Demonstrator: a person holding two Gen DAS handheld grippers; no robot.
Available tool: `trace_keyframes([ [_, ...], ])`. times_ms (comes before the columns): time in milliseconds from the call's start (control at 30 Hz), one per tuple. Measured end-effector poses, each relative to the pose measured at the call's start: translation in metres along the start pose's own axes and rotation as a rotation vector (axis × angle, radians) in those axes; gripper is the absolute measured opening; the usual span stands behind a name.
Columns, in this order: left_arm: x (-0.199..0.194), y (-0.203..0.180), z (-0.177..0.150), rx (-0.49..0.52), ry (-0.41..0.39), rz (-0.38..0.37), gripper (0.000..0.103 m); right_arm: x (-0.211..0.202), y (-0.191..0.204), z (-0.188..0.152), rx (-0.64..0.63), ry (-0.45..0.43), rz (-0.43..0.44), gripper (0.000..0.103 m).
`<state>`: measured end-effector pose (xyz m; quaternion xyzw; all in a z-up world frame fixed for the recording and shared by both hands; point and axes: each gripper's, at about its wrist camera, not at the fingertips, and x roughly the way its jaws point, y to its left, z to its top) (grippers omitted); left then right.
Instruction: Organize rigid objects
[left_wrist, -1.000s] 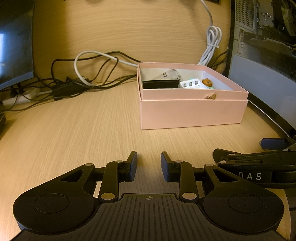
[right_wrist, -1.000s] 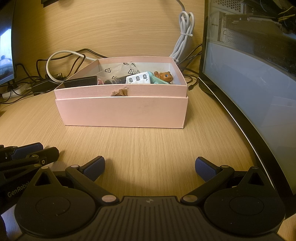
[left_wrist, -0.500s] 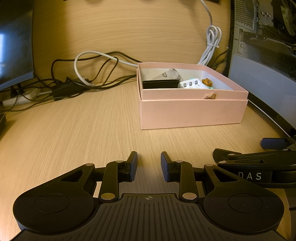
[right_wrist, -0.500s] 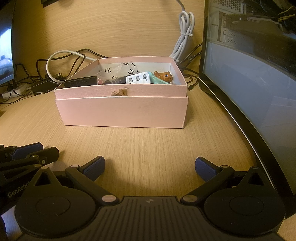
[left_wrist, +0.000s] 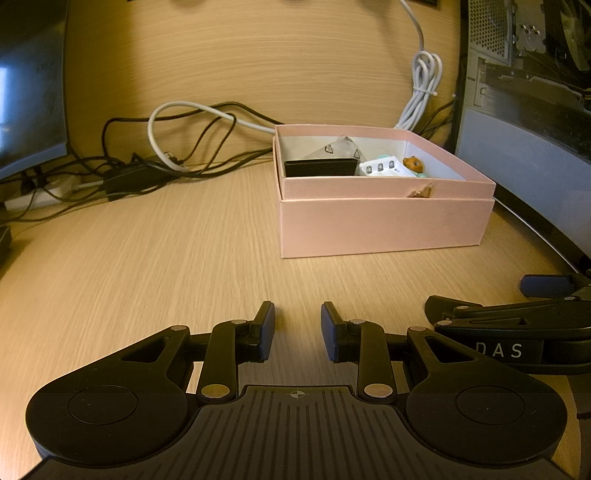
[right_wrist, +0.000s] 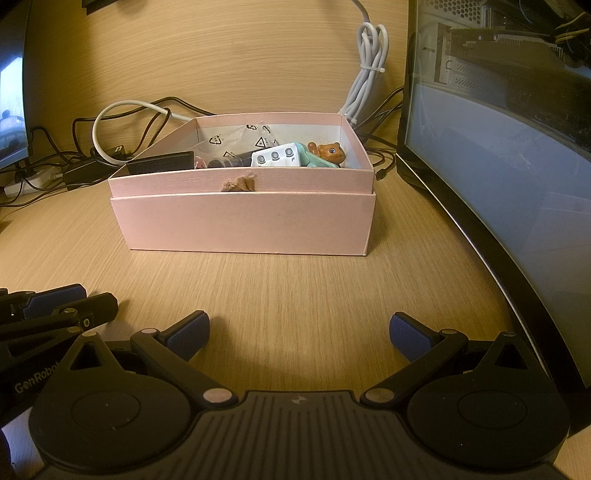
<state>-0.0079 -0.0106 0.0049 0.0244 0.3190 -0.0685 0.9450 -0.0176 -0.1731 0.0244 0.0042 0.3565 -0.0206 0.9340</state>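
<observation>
The pink box (right_wrist: 243, 225) sits in the centre of the right wrist view and at centre right of the left wrist view, on the tabletop (left_wrist: 147, 258), well apart from both tools. It holds the task's items: a black case (right_wrist: 162, 164) at the left, a white button block (right_wrist: 277, 157), an orange bear figure (right_wrist: 330, 152) at the right, and a clear plastic bag (right_wrist: 236, 138) behind.

Handling, as judged: the case, block and figure look stiff and light. Take the case across its narrow faces. The figure is small and rounded and may slip; grip its body. The bag is soft and slick.

The left tool (left_wrist: 297, 334) stands narrowly parted with nothing between its pads. The right tool (right_wrist: 299, 334) is spread wide, also empty.

The near box wall hides the lower part of every item. A dark object beside the block cannot be identified. The torn brown spot (right_wrist: 240, 183) on the rim is unclear. Cables (left_wrist: 177, 147) lie at upper left.
</observation>
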Motion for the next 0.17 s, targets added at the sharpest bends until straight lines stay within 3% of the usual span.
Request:
trace_keyframes([
  [167,0.0000,-0.0002,0.0001,0.003,0.000,-0.001,0.031,-0.0001,0.0000,-0.0001,0.000,0.000,0.000,0.103],
])
